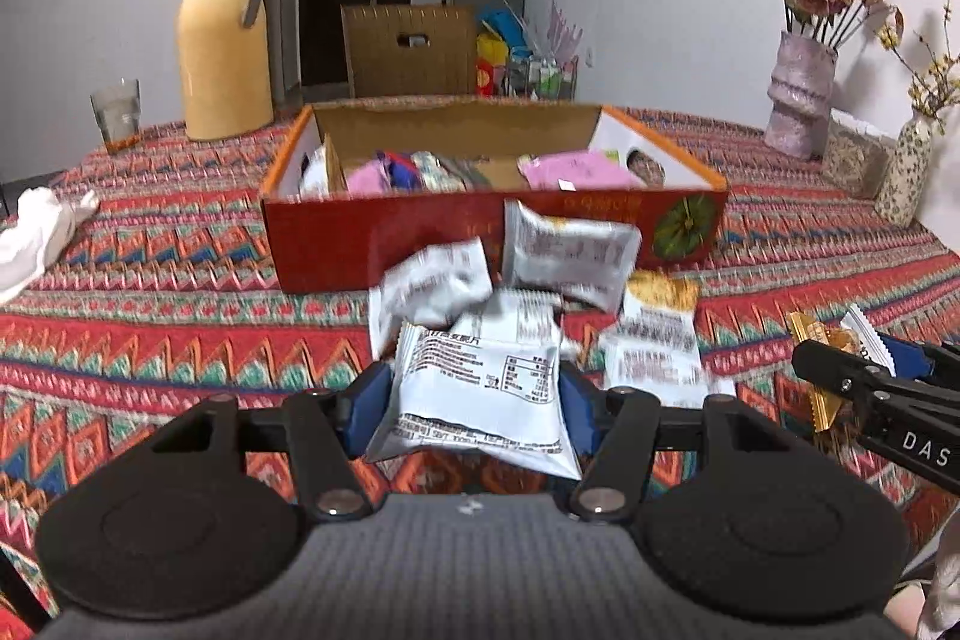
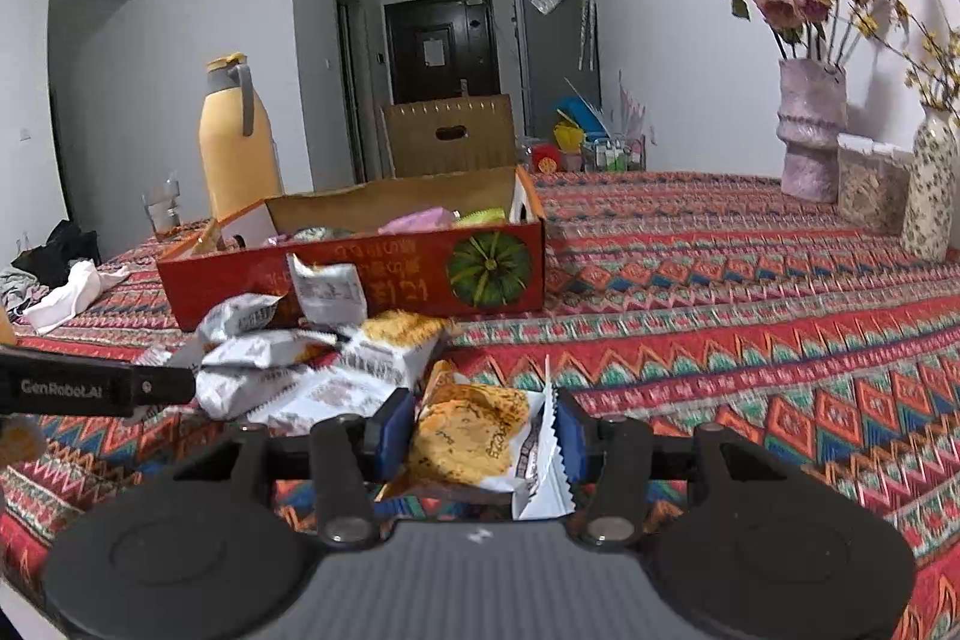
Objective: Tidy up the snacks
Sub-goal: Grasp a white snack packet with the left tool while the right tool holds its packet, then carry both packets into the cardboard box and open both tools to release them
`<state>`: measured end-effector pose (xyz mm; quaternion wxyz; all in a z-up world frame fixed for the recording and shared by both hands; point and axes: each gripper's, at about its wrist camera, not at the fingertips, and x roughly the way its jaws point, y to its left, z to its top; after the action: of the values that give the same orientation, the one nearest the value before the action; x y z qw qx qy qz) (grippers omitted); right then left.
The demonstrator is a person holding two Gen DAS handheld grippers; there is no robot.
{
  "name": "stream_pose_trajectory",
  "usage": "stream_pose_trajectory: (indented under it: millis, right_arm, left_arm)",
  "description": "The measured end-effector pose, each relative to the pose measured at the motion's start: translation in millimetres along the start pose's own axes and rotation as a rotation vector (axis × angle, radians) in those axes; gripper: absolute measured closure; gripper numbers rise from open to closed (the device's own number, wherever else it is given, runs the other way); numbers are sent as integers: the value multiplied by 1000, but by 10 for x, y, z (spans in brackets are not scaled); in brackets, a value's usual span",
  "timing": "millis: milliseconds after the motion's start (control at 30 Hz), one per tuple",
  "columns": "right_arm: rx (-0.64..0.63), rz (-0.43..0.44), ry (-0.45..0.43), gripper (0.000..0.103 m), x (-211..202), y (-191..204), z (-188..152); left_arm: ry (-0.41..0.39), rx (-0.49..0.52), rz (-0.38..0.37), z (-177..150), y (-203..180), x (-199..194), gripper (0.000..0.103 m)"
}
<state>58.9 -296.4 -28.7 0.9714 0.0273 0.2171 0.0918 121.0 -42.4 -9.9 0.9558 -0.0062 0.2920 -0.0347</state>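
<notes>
A: How much room is there to move?

B: Plenty on the right. The table under its red zigzag-patterned woven cloth [image 2: 750, 340] lies bare from the near edge to the far wall, where three vases stand: a pale purple ribbed ceramic vase [image 2: 810, 130] with dried roses, a speckled floral vase [image 2: 930, 184], and a low speckled box between them. The left is tighter: a crumpled white cloth [image 1: 36, 232] at the left edge, a clear drinking glass [image 1: 117, 112] and a tall yellow thermos jug [image 1: 222, 40] at the far left.

A: And the middle?

B: The open red cardboard box with a green pumpkin print [image 1: 492, 232] sits across it, its near wall facing the grippers. Pink and pale packets lie inside.

A: How many loose packets?

B: About five silver-white snack packets in a pile [image 1: 540, 274] just in front of the box's near wall; blur keeps me from an exact count. Plus one in each gripper.

A: What do the grippers hold?

B: The left gripper [image 1: 474, 388] has its blue pads pressed on both sides of a white foil packet with a printed nutrition table [image 1: 480, 376], raised near of the pile. The right gripper [image 2: 486, 430] pinches an orange-and-white cracker packet with a serrated edge [image 2: 474, 430], right of the pile.
</notes>
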Motion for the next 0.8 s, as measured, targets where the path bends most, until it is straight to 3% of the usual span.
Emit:
stream_pose_trajectory:
  millis: [433, 800]
  right_arm:
    - [-49, 30, -93, 55, 423, 166, 665]
    - [-54, 33, -108, 55, 1094, 250, 1206]
  left_arm:
    - [-142, 3, 61, 660, 22, 135, 43]
    - [-188, -20, 112, 1166, 85, 522, 43]
